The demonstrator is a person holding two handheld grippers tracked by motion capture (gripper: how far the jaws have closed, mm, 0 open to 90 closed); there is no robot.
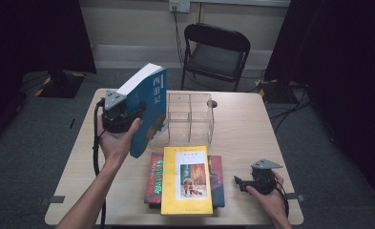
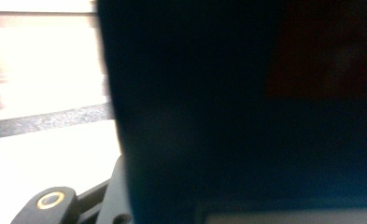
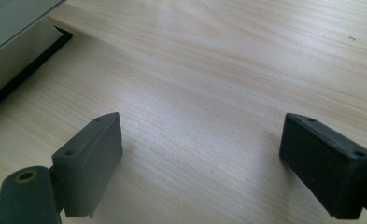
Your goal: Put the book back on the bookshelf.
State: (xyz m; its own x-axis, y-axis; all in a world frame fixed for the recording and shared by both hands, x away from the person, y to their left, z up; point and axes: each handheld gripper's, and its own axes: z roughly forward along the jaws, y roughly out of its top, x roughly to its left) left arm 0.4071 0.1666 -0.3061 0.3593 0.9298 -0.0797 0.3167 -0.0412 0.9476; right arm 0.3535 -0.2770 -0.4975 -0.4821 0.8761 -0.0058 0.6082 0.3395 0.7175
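A thick blue book (image 1: 149, 107) with a white page edge is held tilted in the air over the left half of the table (image 1: 244, 129). My left gripper (image 1: 135, 114) is shut on it from its left side. In the left gripper view its dark cover (image 2: 246, 116) sits close against the camera. A clear plastic divider box (image 1: 190, 117) stands just right of the raised book. A yellow book (image 1: 186, 179) lies on a red and green book (image 1: 217, 181) at the front middle. My right gripper (image 1: 240, 182) rests low at the front right, jaws open over bare wood (image 3: 209, 163).
A black chair (image 1: 216, 52) stands behind the table's far edge. In the right gripper view the edge of the book stack (image 3: 13, 51) shows at the upper left. Cables trail from both grippers.
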